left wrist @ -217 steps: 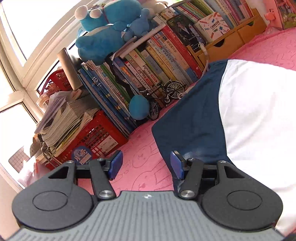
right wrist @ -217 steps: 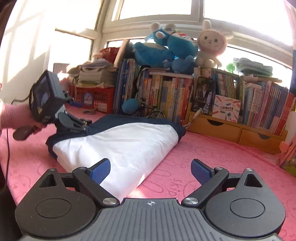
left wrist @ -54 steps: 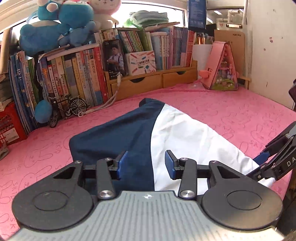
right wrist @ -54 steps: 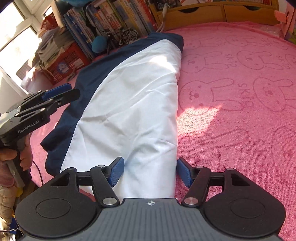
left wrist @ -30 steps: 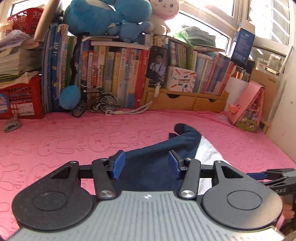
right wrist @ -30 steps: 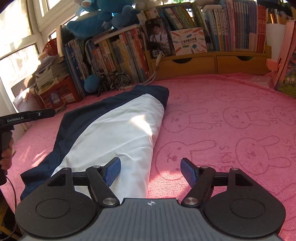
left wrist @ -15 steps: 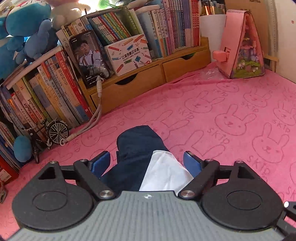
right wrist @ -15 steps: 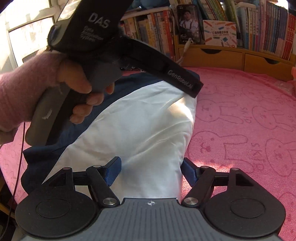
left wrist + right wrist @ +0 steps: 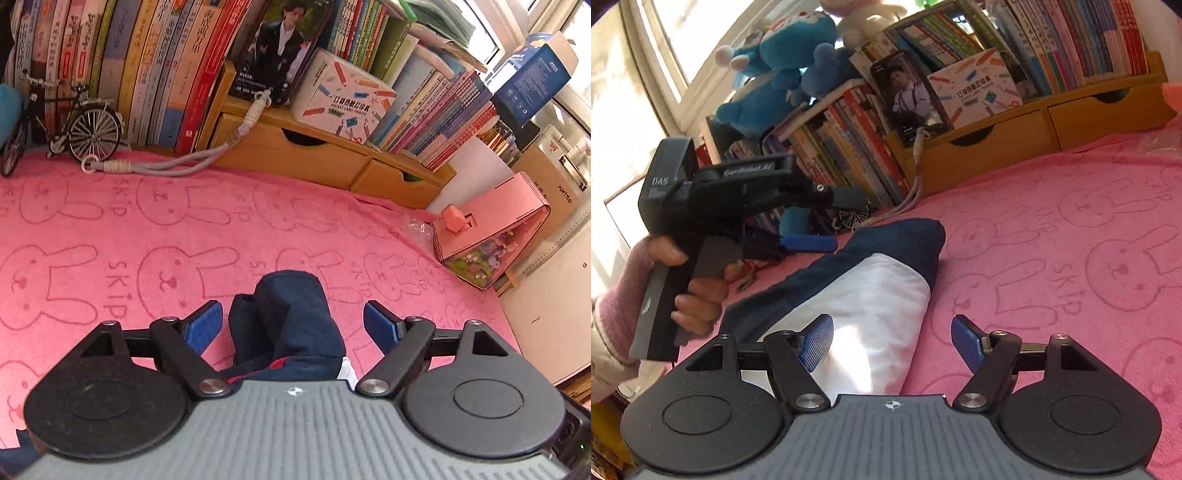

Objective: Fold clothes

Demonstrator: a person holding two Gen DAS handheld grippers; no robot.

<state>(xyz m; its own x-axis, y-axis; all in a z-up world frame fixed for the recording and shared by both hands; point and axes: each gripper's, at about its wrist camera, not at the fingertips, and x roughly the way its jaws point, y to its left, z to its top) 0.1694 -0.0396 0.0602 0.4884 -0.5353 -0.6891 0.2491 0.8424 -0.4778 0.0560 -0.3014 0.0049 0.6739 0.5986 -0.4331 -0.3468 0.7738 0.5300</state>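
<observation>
Straddling garment's navy end (image 9: 284, 314), left gripper (image 9: 293, 319) narrowing, right gripper (image 9: 892, 341) closing over white part.

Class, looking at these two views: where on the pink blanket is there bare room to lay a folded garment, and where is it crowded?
Free: pink blanket right of the navy-and-white garment, up to the wooden drawers. Crowded: by the toy bicycle, cord and pink house box.

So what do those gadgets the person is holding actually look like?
Each is a black pistol-grip tool. The left gripper carries white "DAS" and "GenRobot.AI" lettering on its body. The right gripper shows a ribbed grey front plate, two round black discs, black link arms with silver pins, and blue textured fingertips. The person's sleeve is fuzzy pink.
</observation>
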